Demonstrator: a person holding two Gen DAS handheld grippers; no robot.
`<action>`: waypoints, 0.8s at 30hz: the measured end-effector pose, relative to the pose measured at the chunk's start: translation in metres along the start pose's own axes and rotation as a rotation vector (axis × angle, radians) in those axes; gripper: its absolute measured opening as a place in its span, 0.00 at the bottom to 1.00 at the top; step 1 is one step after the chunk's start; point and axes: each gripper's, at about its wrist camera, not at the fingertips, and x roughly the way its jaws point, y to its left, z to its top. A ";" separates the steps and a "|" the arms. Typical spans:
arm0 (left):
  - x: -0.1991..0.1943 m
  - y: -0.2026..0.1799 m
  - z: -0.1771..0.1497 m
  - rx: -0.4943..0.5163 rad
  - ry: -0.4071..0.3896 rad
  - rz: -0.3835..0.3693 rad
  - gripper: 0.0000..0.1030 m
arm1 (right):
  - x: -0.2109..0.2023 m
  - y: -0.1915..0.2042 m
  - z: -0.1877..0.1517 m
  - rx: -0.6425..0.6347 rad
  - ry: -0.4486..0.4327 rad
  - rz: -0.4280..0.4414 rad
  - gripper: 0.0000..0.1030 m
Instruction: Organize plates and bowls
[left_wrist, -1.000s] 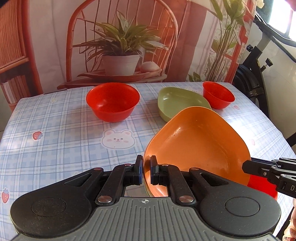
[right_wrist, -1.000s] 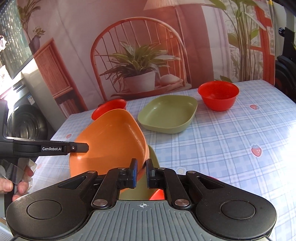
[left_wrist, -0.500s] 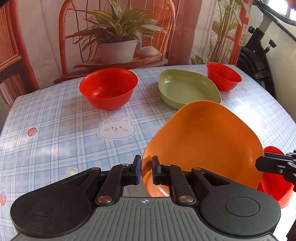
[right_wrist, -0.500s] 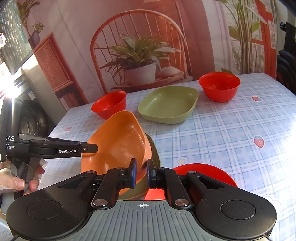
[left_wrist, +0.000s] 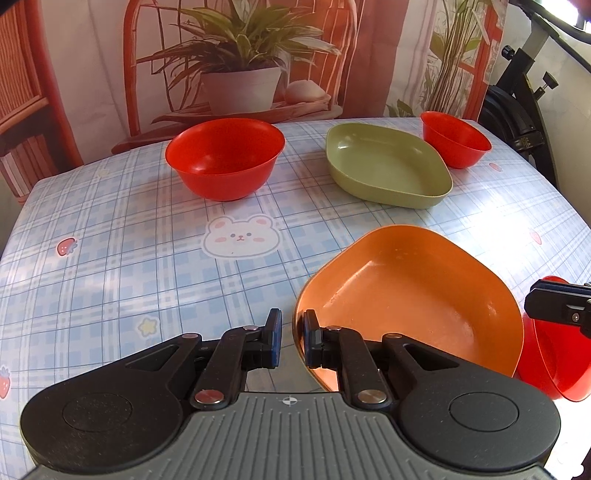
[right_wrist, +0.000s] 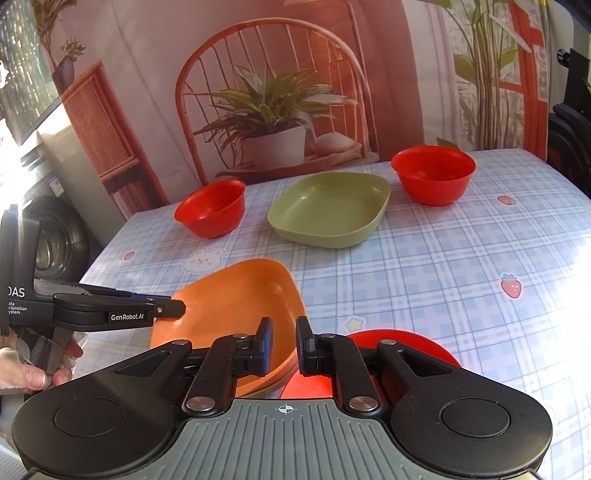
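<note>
An orange plate (left_wrist: 413, 295) lies flat near the table's front, its near rim between the jaws of my left gripper (left_wrist: 290, 334), which are slightly parted around it. The plate also shows in the right wrist view (right_wrist: 236, 306), stacked on another plate whose edge peeks out beneath. My right gripper (right_wrist: 283, 341) hovers slightly open at the orange plate's right rim, above a red bowl (right_wrist: 399, 354). A green plate (left_wrist: 388, 170) and two red bowls (left_wrist: 225, 158) (left_wrist: 456, 138) sit at the far side.
The table has a blue plaid cloth (left_wrist: 110, 251) with bear and strawberry prints. A printed backdrop (right_wrist: 277, 92) hangs behind it. An exercise bike (left_wrist: 524, 110) stands at the right. A washing machine (right_wrist: 51, 236) is left of the table.
The orange plate has come down from a tilted, raised pose to lie flat on the stack. Both grippers' jaws have opened slightly from their shut grip.
</note>
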 end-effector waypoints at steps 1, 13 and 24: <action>0.000 0.000 0.000 -0.003 -0.001 0.000 0.13 | 0.000 0.000 0.000 -0.001 -0.003 -0.006 0.13; -0.011 0.005 -0.001 -0.044 -0.035 0.008 0.14 | -0.001 -0.009 0.004 -0.005 -0.037 -0.056 0.13; -0.040 0.012 0.024 -0.097 -0.140 -0.011 0.14 | -0.011 -0.025 0.032 -0.071 -0.130 -0.120 0.13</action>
